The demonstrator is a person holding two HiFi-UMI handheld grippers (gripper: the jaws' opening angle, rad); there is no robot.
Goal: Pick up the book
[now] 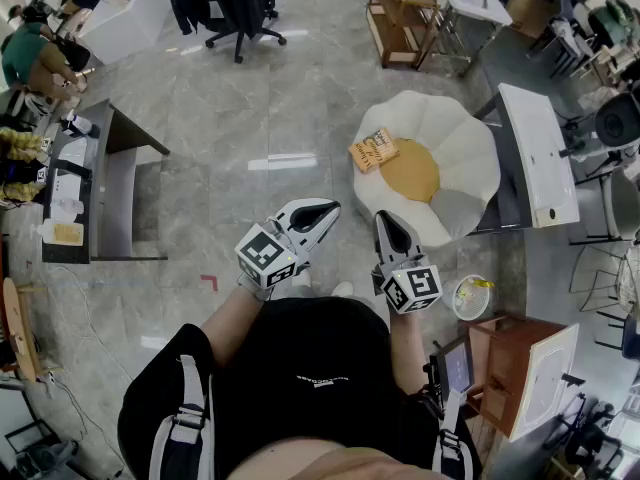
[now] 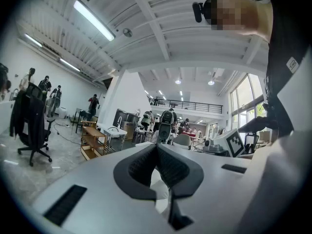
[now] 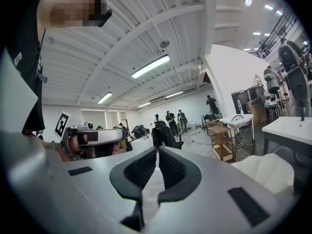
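The book [image 1: 373, 150] has print on its orange cover, but it's way too small to read from the head view. The wearer's torso [image 1: 300, 388] runs off the near edge. Far left, a person in green [image 1: 22, 53] gets chopped by the frame. No telling what's in that little round tub [image 1: 468, 296] near right. The far-off crowd [image 2: 168, 121] in the left gripper view is just tiny figures.
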